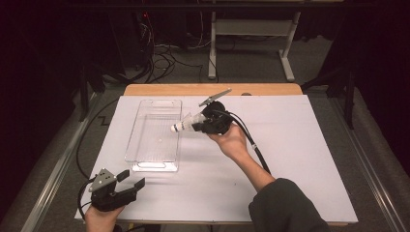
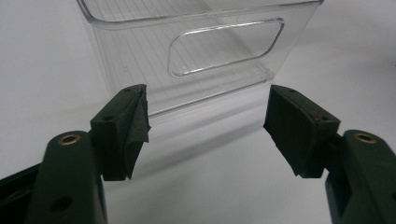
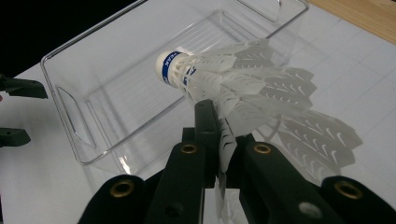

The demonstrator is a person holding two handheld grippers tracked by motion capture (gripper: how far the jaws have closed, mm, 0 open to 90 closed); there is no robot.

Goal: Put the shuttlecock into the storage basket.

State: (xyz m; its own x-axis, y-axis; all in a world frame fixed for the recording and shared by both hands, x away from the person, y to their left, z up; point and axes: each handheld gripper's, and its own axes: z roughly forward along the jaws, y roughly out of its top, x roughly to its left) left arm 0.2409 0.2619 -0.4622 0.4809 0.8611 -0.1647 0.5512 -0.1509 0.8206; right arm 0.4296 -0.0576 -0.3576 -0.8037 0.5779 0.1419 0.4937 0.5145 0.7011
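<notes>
Nearest in the high view, at the near left corner of the white table (image 1: 300, 159), the left gripper (image 1: 134, 181) rests low in the person's left hand, its jaws apart with nothing between them. Just beyond it lies a clear plastic bin (image 1: 145, 166), long side running near to far. At the bin's right rim the right gripper (image 1: 194, 125) is held up in the right hand (image 1: 231, 140), clamped on a white shuttlecock (image 1: 183, 124) whose round nose points left over the rim. A black cable (image 1: 256, 150) trails from it toward the near right, along the forearm and dark sleeve (image 1: 285, 205).

From the left gripper view, two black jaws stand wide apart over bare table, and the bin's near end wall with its cut-out handle (image 2: 224, 46) faces them, close but not touched.

From the right gripper view, the jaws are together on the shuttlecock's (image 3: 224, 79) feather skirt, pinching a few vanes; the white nose with its blue band (image 3: 169, 65) hangs above the open bin (image 3: 70, 100). Whether the nose is over the bin's middle or nearer its rim is hard to judge here. At the left edge, the other gripper's jaw tips show.
</notes>
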